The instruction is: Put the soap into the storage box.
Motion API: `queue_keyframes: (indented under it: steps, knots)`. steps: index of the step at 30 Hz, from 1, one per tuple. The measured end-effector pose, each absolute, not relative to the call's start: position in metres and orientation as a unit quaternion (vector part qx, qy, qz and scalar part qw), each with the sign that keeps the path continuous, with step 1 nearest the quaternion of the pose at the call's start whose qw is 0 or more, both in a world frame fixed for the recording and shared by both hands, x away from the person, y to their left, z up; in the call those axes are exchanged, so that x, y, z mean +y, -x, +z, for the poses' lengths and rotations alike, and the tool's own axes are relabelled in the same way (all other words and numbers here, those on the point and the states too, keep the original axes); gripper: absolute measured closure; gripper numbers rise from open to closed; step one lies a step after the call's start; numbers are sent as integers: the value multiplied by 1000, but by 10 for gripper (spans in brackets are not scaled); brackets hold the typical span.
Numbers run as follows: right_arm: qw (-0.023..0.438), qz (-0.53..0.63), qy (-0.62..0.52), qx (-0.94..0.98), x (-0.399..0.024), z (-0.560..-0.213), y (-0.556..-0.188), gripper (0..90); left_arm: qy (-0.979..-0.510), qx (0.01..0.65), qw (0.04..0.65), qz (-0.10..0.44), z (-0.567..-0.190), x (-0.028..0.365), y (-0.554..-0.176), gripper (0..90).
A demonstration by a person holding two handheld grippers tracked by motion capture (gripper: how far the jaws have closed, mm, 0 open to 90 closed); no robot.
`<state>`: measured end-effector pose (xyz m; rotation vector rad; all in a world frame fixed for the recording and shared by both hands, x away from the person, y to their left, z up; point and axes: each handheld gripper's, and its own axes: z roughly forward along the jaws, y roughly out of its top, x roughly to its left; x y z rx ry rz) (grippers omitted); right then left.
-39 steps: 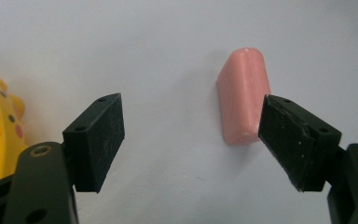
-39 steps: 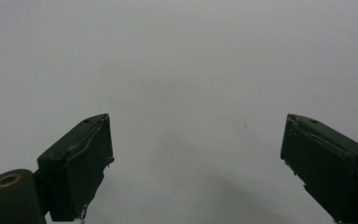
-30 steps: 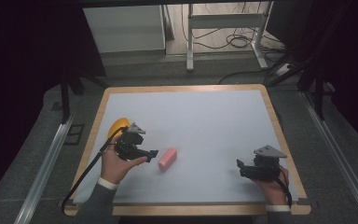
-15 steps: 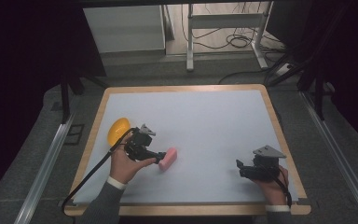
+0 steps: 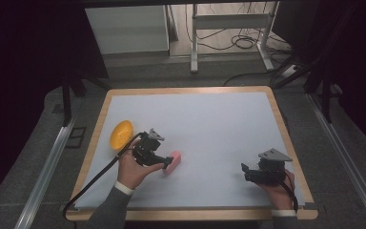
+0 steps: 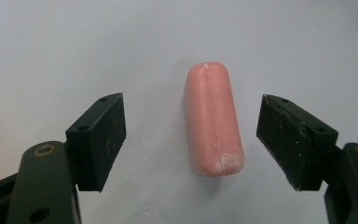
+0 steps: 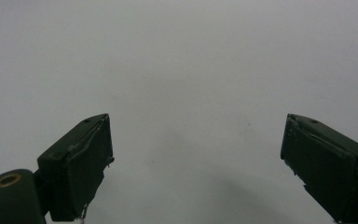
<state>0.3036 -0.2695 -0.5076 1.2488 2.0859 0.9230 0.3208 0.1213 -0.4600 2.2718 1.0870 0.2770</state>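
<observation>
White surface (image 5: 219, 124) carries a pink rounded soap-like bar (image 6: 213, 119) between the spread left claw (image 6: 191, 140), untouched; right claw (image 7: 196, 161) likewise spread, empty.

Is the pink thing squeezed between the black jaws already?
No, the pink sausage-shaped piece lies on the table between the left hand-held gripper, with a clear gap on each side.

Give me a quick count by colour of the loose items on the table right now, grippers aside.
Pink: 1, the sausage-shaped piece lying between the open jaws of the left gripper, untouched.
Yellow-orange: 1, the bowl near the table's left edge.
Total: 2.
The right gripper is open over bare surface.
</observation>
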Motion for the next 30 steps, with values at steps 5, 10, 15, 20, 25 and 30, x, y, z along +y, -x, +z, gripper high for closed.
queue_keyframes:
  steps: [5, 10, 15, 20, 25, 30]
  knots:
    - [267, 341, -466, 771, -270, -507, -303, 88, -858, 408, 295, 100, -464, 115, -324, 246]
    - [267, 341, -465, 772, -270, -507, -303, 88, -861, 410, 285, 93, -471, 108, -330, 250]
    - [267, 340, -463, 774, -269, -508, -304, 88, -863, 415, 274, 85, -479, 104, -335, 260]
    - [268, 336, -465, 774, -268, -509, -304, 88, -863, 419, 272, 79, -488, 97, -338, 288]
    - [266, 335, -467, 774, -268, -510, -305, 88, -870, 419, 250, 67, -497, 93, -340, 302]
    - [265, 334, -464, 776, -268, -510, -305, 88, -873, 419, 244, 59, -501, 90, -341, 444]
